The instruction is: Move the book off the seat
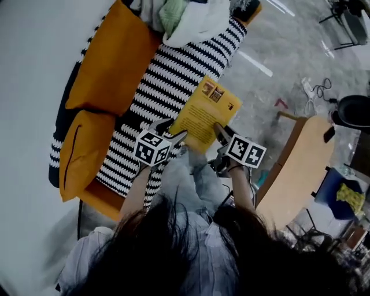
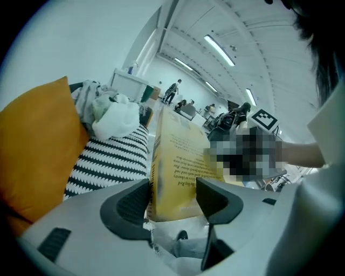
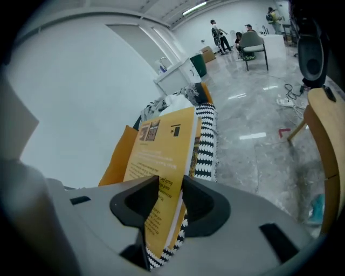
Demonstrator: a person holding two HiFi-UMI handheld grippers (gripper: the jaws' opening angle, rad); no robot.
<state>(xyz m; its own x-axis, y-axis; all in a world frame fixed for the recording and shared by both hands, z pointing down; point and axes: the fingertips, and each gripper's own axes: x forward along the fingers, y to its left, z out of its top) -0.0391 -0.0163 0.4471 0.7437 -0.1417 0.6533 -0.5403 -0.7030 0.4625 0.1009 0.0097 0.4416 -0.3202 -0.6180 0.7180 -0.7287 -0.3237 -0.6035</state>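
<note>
A yellow book [image 1: 206,113] is held up above the black-and-white striped sofa seat [image 1: 167,81], back cover up. My left gripper [image 1: 174,136] is shut on the book's near left corner; in the left gripper view both pads press the yellow book [image 2: 178,161] between the jaws of that gripper [image 2: 173,200]. My right gripper [image 1: 221,134] is shut on the near right edge; in the right gripper view its jaws clamp the book [image 3: 161,156] at the gripper [image 3: 168,200]. The book hangs clear of the seat.
Orange cushions [image 1: 110,63] line the sofa's back and left side. A heap of clothes [image 1: 185,17] lies at the sofa's far end. A light wooden table [image 1: 300,167] stands to the right on the grey floor [image 1: 283,63]. Seated people [image 3: 248,40] show far off.
</note>
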